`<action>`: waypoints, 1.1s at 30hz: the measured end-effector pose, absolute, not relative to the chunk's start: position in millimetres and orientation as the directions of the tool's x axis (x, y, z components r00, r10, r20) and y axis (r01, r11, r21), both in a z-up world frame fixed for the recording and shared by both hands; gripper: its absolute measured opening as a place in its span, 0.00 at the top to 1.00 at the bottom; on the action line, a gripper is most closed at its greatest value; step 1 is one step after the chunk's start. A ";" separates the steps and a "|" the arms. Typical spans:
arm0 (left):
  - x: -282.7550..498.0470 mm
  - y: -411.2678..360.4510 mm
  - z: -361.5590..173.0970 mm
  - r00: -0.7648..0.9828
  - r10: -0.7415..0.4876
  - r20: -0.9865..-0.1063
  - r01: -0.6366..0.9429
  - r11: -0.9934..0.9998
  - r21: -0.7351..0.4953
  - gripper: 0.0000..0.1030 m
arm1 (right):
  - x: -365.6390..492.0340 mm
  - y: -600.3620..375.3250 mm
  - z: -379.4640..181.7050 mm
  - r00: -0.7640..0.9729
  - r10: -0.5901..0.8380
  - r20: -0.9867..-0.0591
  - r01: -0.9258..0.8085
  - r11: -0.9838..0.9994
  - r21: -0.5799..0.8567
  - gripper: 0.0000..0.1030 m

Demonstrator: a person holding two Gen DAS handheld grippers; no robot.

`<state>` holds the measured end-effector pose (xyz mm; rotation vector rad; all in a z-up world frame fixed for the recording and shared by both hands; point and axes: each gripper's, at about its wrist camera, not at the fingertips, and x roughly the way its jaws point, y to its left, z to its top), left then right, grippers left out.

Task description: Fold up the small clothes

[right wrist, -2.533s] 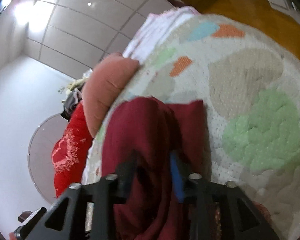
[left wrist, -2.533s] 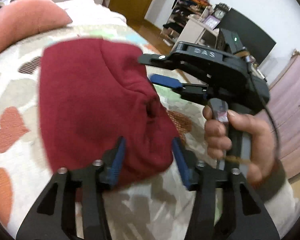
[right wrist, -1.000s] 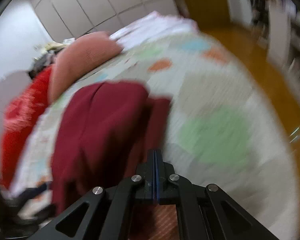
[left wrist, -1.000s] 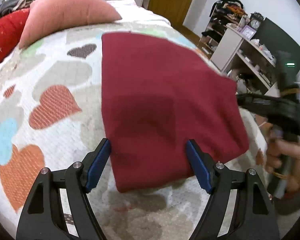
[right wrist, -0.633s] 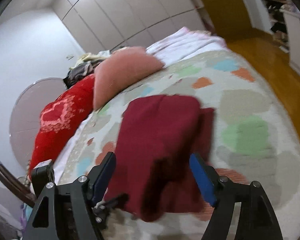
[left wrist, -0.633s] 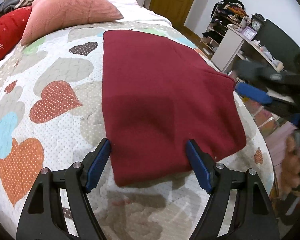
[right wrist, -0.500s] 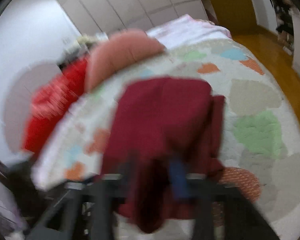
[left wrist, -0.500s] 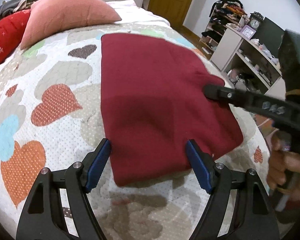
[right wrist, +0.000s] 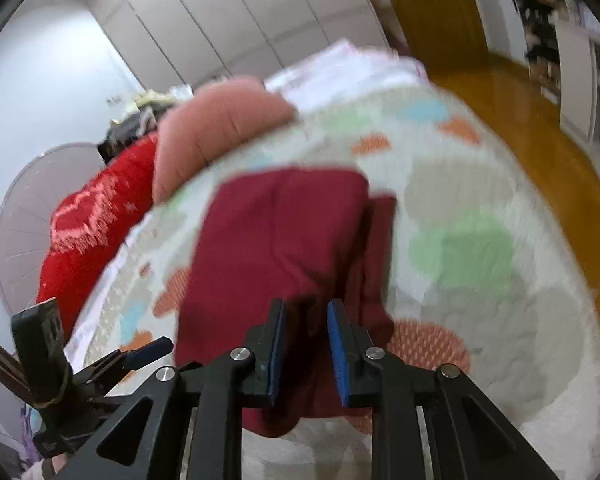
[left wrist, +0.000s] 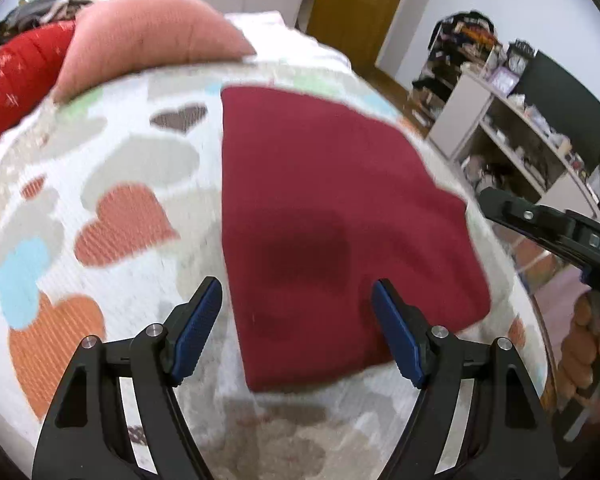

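A dark red folded garment (left wrist: 332, 216) lies flat on the heart-patterned quilt (left wrist: 112, 184); it also shows in the right wrist view (right wrist: 284, 240). My left gripper (left wrist: 296, 320) is open and empty, its blue pads on either side of the garment's near edge, above it. My right gripper (right wrist: 304, 340) has its jaws a narrow gap apart, empty, over the garment's near corner. The right gripper's body (left wrist: 556, 228) shows at the right edge of the left wrist view. The left gripper (right wrist: 140, 356) shows at the lower left of the right wrist view.
A pink pillow (left wrist: 152, 40) and a red cushion (left wrist: 12, 76) lie at the bed's far end. Shelves (left wrist: 512, 140) and a dark screen (left wrist: 560, 100) stand to the right. Wooden floor (right wrist: 540, 132) lies beyond the bed's right edge.
The garment was let go and now lies flat and folded. My right gripper pulled back to the right and its jaws narrowed. My left gripper stays open over the near edge.
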<state>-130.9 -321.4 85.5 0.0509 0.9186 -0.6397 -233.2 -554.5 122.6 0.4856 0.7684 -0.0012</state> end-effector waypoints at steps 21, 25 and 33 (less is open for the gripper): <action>-45.1 -369.3 62.6 0.444 -0.413 -0.795 0.476 0.860 -0.181 0.20 | -156.0 -577.2 64.1 0.693 0.094 -0.714 0.231 0.910 0.345 0.66; -51.9 -370.5 66.9 0.465 -0.399 -0.790 0.480 0.864 -0.154 0.20 | -166.1 -575.9 76.1 0.680 0.103 -0.726 0.234 0.908 0.348 0.66; -50.4 -363.9 66.7 0.419 -0.421 -0.804 0.458 0.863 -0.213 0.20 | -193.4 -552.6 83.5 0.698 0.088 -0.711 0.193 0.933 0.305 0.46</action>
